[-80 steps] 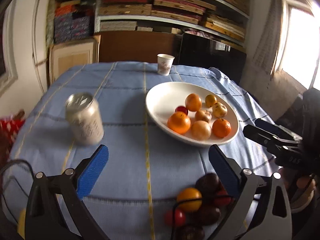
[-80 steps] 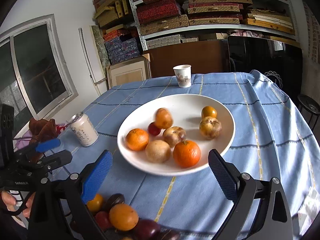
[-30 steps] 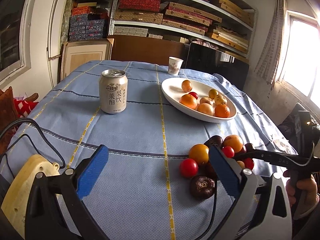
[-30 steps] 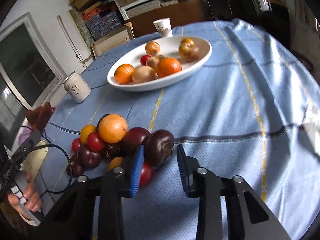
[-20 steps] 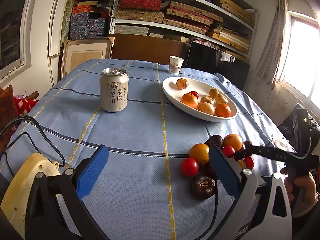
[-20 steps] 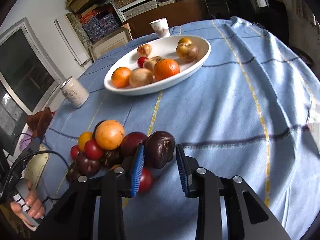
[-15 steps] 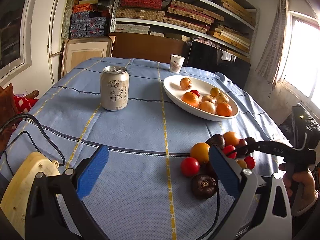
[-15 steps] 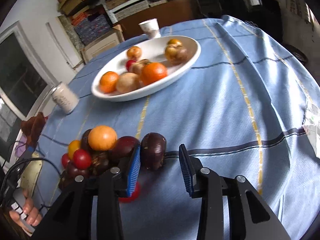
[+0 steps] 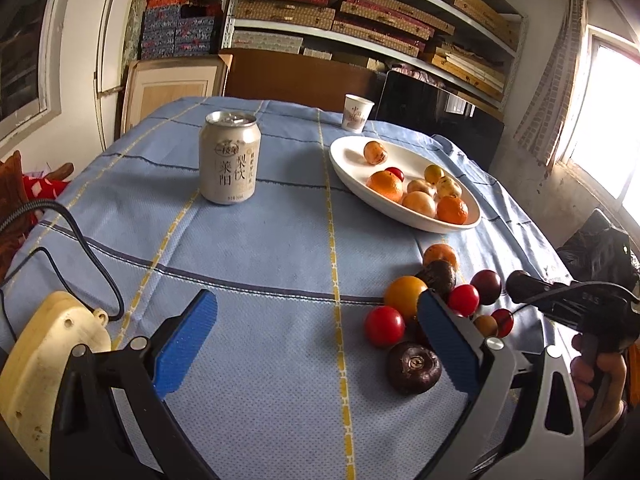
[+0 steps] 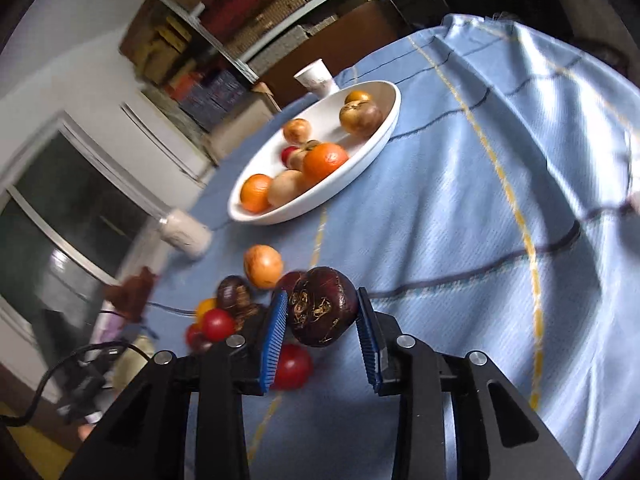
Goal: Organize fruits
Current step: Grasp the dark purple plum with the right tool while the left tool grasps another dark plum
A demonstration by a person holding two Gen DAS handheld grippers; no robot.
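Note:
My right gripper (image 10: 322,314) is shut on a dark purple mangosteen (image 10: 322,306) and holds it lifted and tilted above the blue cloth; it also shows in the left wrist view (image 9: 520,286). A pile of loose fruit (image 10: 240,296) lies just behind it: an orange (image 10: 263,266), red tomatoes and dark mangosteens. A white oval plate (image 10: 376,140) with several oranges and brownish fruits sits farther back. My left gripper (image 9: 316,332) is open and empty, low over the cloth, left of the pile (image 9: 436,296). A mangosteen (image 9: 413,367) lies by its right finger.
A drink can (image 9: 228,158) stands left of the plate (image 9: 348,168). A paper cup (image 9: 357,113) stands at the far table edge. A beige device with a black cable (image 9: 44,356) lies at the near left. Shelves of boxes fill the back wall.
My right gripper has closed on the dark mangosteen, lifted it off the pile and rolled to the left. My left gripper stays open and has barely moved.

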